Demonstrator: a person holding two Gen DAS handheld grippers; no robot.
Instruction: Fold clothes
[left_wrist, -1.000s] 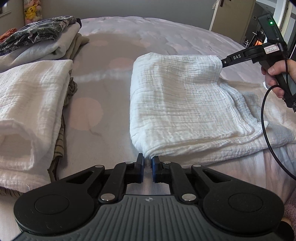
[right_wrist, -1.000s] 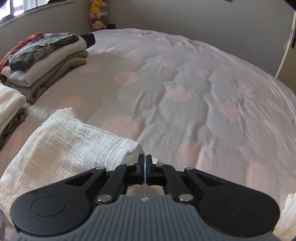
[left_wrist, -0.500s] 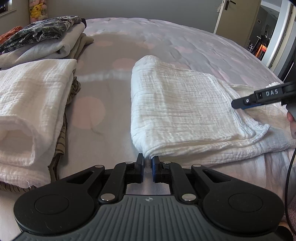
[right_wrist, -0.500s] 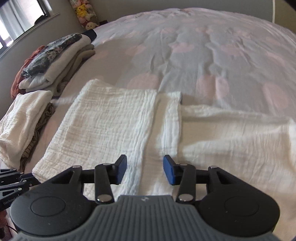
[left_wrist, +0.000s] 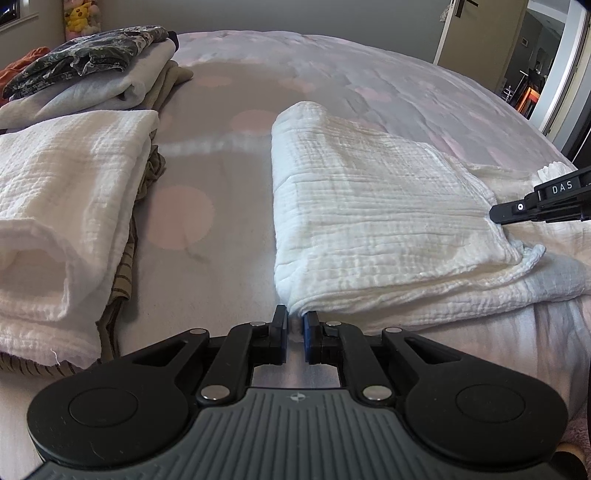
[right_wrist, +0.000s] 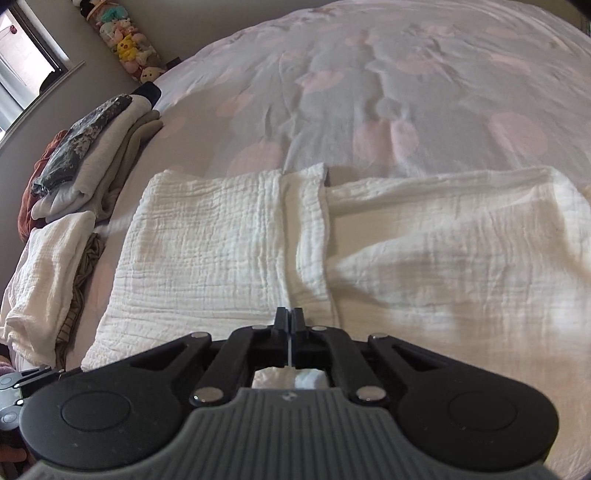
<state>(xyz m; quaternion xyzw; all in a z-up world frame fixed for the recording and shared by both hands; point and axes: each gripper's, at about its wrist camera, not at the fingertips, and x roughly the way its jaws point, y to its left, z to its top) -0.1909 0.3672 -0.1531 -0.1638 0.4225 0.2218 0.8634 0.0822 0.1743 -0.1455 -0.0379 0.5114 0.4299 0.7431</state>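
The left gripper (left_wrist: 294, 328) pinches the white cloth's (left_wrist: 376, 218) corner, the right gripper's (right_wrist: 289, 320) jaws are shut on its edge, and the next fold needs a lift.

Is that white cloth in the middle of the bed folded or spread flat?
Partly folded: the white cloth has one half doubled over, the rest lying flat.

Bed (right_wrist: 424, 110): fills most of both views; cover pale lilac-grey with large soft pink dots, lightly creased.
Wall (left_wrist: 295, 14): plain grey-beige, beyond the far edge of the bed.
Window (right_wrist: 22, 70): on the wall left of the bed, dark frame, bright daylight outside; pale sill beneath.
Plush toys (right_wrist: 127, 48): pile in the corner past the far left of the bed, one yellow.
Door (left_wrist: 469, 40): beige, dark handle, right of the bed, standing ajar.
Doorway (left_wrist: 532, 62): beside the door, opening on a dimmer room.
Light: daylight, falling in patches across the bed.
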